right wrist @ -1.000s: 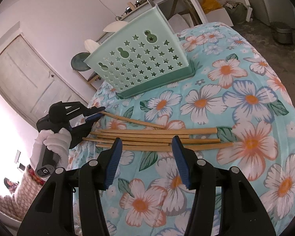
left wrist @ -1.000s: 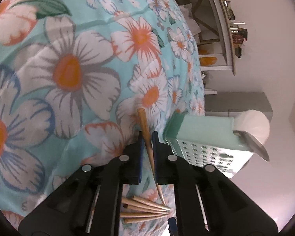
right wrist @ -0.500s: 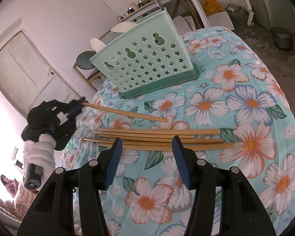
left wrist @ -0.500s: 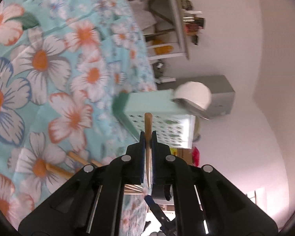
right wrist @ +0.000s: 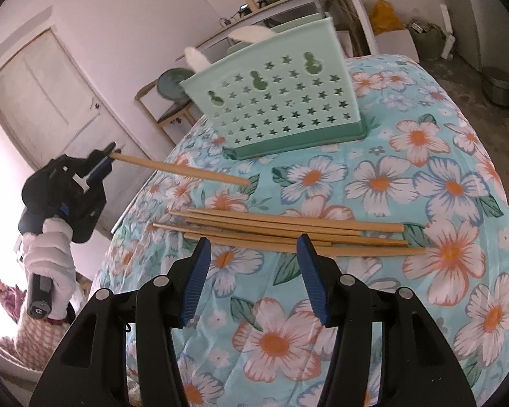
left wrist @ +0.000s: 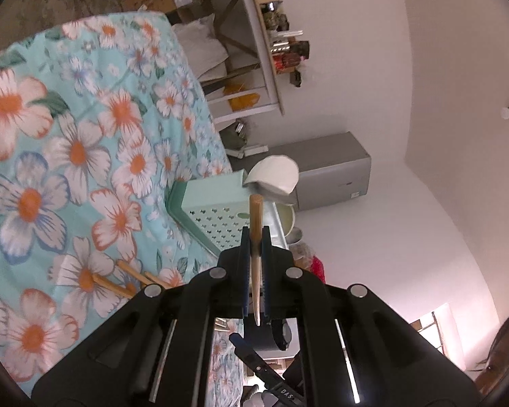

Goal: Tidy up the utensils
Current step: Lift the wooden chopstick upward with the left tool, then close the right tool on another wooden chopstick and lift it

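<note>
Lifting one chopstick [right wrist: 180, 170] clear of the floral tabletop [right wrist: 424, 156].
Left tool [left wrist: 255, 237] pinches it, now higher than before, nearer the utensil holder [right wrist: 281, 101]; right tool [right wrist: 252, 254] stays spread over the remaining chopsticks [right wrist: 288, 234].

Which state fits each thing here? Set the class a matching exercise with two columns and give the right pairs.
Things
1. left gripper
2. right gripper
3. chopstick pile
4. holder

States
A. lying on the flowered cloth
B. standing upright, with star-shaped holes
C. open, holding nothing
D. shut on one chopstick, lifted off the cloth

Pairs: 1-D, 2-C, 3-A, 4-B
</note>
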A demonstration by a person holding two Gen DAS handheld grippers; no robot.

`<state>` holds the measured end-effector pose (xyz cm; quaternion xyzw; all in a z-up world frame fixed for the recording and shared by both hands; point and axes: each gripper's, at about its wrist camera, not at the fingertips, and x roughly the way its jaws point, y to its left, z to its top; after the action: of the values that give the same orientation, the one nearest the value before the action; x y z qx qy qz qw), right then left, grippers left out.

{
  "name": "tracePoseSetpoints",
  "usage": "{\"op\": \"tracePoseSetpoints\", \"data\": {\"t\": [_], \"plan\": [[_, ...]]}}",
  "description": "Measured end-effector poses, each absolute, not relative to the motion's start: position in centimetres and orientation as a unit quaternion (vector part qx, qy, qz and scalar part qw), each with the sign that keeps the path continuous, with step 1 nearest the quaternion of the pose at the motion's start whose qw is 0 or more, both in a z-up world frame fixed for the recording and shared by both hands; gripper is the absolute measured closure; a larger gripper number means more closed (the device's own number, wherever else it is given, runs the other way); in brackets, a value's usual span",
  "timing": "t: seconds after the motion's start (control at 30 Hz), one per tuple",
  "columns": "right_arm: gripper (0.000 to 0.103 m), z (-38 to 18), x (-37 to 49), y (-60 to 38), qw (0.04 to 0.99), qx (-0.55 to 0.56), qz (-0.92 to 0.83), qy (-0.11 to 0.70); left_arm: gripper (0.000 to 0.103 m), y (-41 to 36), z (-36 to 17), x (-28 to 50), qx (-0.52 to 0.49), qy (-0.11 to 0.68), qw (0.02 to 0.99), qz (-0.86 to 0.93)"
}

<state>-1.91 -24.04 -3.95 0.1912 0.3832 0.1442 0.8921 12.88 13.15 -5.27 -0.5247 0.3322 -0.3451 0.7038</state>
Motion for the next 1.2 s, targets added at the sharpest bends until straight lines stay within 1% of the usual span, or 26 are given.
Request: {"op": "tracePoseSetpoints", "data": {"t": [0.3,0.4,0.57,0.67,0.73,0.8,1.03,1.07,1.13,1.17,1.2], "plan": [[0.051,-3.6,-1.1,-21.0,0.89,0.155,0.173,0.391,0.098,18.1,-4.3,11.7,-0.527,0.281,0.739,-0.312],[0.051,-3.2,-0.3,-18.5,0.893,0.115,0.195,0.39,0.098,19.5,-3.5,11.2,-0.515,0.266,0.759,-0.296],[0.052,-2.8,1.6,-12.9,0.896,0.011,0.233,0.379,0.098,21.2,-2.5,10.3,-0.497,0.246,0.785,-0.277],[0.052,-3.4,2.7,-9.5,0.89,-0.055,0.245,0.381,0.098,22.1,-2.0,9.7,-0.49,0.232,0.796,-0.269],[0.054,-4.0,3.2,-7.7,0.888,-0.102,0.242,0.378,0.098,22.7,-1.6,9.3,-0.485,0.221,0.804,-0.265],[0.059,-4.3,3.6,-6.3,0.886,-0.138,0.24,0.373,0.098,23.2,-1.2,8.8,-0.48,0.211,0.811,-0.261],[0.065,-6.1,4.6,-1.8,0.87,-0.255,0.226,0.356,0.098,24.9,-0.7,7.9,-0.474,0.189,0.824,-0.246],[0.067,-6.5,4.7,-1.3,0.866,-0.265,0.227,0.358,0.098,25.0,-0.7,7.8,-0.474,0.188,0.824,-0.245],[0.077,-6.7,4.6,-0.9,0.864,-0.275,0.23,0.355,0.098,25.4,-0.8,7.6,-0.474,0.187,0.825,-0.243],[0.084,-6.7,4.6,-0.9,0.864,-0.277,0.227,0.354,0.098,25.5,-0.8,7.5,-0.474,0.187,0.826,-0.242],[0.085,-6.4,4.4,-1.0,0.869,-0.272,0.223,0.348,0.098,25.7,-0.8,7.4,-0.471,0.186,0.828,-0.24]]}}
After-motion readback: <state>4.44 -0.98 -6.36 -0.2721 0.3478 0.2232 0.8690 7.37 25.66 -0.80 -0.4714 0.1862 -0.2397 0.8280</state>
